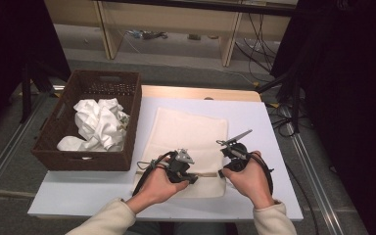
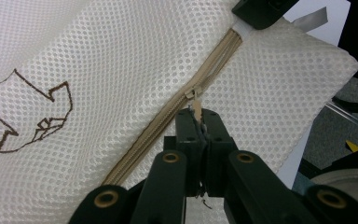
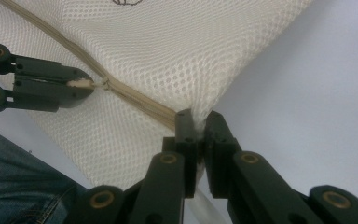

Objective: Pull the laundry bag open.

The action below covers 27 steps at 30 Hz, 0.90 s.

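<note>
A cream mesh laundry bag (image 1: 188,137) lies flat on the white table (image 1: 78,191), with its tan zipper (image 2: 168,126) along the near edge. My left gripper (image 2: 198,114) is shut on the zipper pull (image 2: 196,108); the high view shows it at the bag's near edge (image 1: 192,179). My right gripper (image 3: 198,119) is shut on the mesh at the zipper's end, by the bag's near right corner (image 1: 221,172). The left gripper (image 3: 81,84) also shows in the right gripper view, holding the pull a short way along the zipper (image 3: 135,98).
A dark wicker basket (image 1: 54,142) stands at the table's left, holding crumpled white cloth (image 1: 98,122). A brown stitched logo (image 2: 32,112) marks the bag. Bare table (image 3: 307,93) lies right of the bag. Beyond the table are wooden furniture legs and cables.
</note>
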Available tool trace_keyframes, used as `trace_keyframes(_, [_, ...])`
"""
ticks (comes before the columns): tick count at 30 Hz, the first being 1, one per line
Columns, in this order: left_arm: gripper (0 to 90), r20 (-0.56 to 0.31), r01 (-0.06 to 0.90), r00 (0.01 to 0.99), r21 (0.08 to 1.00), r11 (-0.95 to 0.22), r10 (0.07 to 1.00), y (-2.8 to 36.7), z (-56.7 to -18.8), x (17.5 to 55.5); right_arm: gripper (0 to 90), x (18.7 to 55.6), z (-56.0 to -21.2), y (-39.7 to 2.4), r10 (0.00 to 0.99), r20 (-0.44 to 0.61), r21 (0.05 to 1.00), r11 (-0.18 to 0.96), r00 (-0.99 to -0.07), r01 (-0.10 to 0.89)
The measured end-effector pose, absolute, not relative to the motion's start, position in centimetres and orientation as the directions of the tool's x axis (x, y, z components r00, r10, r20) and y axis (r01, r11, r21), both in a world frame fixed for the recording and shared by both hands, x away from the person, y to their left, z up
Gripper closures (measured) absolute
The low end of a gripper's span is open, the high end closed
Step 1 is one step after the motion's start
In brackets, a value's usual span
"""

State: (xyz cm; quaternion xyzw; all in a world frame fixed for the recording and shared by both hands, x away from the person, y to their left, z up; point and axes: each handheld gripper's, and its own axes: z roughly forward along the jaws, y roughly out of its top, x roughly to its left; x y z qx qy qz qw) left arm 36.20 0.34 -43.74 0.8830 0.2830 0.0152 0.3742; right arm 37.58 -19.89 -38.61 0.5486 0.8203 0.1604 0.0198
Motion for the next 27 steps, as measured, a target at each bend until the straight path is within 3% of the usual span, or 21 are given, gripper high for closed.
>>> trace_keyframes(2, [87.0, -0.163, 0.475, 0.849, 0.652, -0.591, 0.503, 0.7, -43.8, 36.4, 86.4, 37.7, -38.7, -20.0, 0.896, 0.149, 0.280, 0.368, -0.419, 0.887])
trace_keyframes(3, [87.0, -0.193, 0.505, 0.828, 0.665, -0.551, 0.526, 0.5, -43.9, 36.2, 86.4, 37.8, -38.8, -20.1, 0.886, 0.151, 0.292, 0.383, -0.438, 0.876])
trace_keyframes(7, [87.1, -0.092, 0.455, 0.852, 0.616, -0.643, 0.516, 0.8, -44.1, 36.3, 86.4, 37.5, -38.6, -19.7, 0.902, 0.139, 0.238, 0.370, -0.408, 0.898])
trace_keyframes(8, [87.0, -0.228, 0.534, 0.819, 0.637, -0.555, 0.527, 1.8, -44.4, 36.4, 86.4, 37.8, -38.7, -20.5, 0.912, 0.105, 0.270, 0.357, -0.396, 0.894])
trace_keyframes(10, [87.0, -0.253, 0.554, 0.797, 0.669, -0.496, 0.549, 1.7, -44.3, 36.1, 86.4, 37.8, -38.6, -20.8, 0.907, 0.134, 0.270, 0.353, -0.398, 0.896])
trace_keyframes(11, [87.0, -0.225, 0.529, 0.815, 0.665, -0.528, 0.533, 2.1, -43.9, 36.3, 86.3, 37.8, -38.6, -21.0, 0.905, 0.142, 0.288, 0.350, -0.401, 0.891])
trace_keyframes(22, [87.0, -0.248, 0.561, 0.788, 0.667, -0.490, 0.564, 3.2, -43.8, 35.5, 86.2, 37.6, -38.9, -20.1, 0.889, 0.144, 0.292, 0.382, -0.435, 0.877])
trace_keyframes(23, [87.0, -0.217, 0.520, 0.824, 0.658, -0.545, 0.524, 3.6, -43.7, 35.9, 86.2, 37.6, -38.9, -20.1, 0.889, 0.144, 0.292, 0.382, -0.435, 0.877])
trace_keyframes(24, [87.0, -0.233, 0.537, 0.807, 0.670, -0.512, 0.542, 3.4, -43.9, 35.7, 86.2, 37.6, -39.0, -20.0, 0.891, 0.160, 0.271, 0.375, -0.425, 0.887])
trace_keyframes(26, [87.0, -0.210, 0.518, 0.826, 0.651, -0.555, 0.524, 3.8, -43.9, 35.8, 86.3, 37.6, -39.1, -20.0, 0.888, 0.159, 0.258, 0.385, -0.432, 0.886])
trace_keyframes(27, [87.0, -0.239, 0.556, 0.793, 0.660, -0.505, 0.561, 3.4, -44.1, 35.5, 86.3, 37.5, -39.2, -19.8, 0.889, 0.166, 0.249, 0.381, -0.427, 0.890])
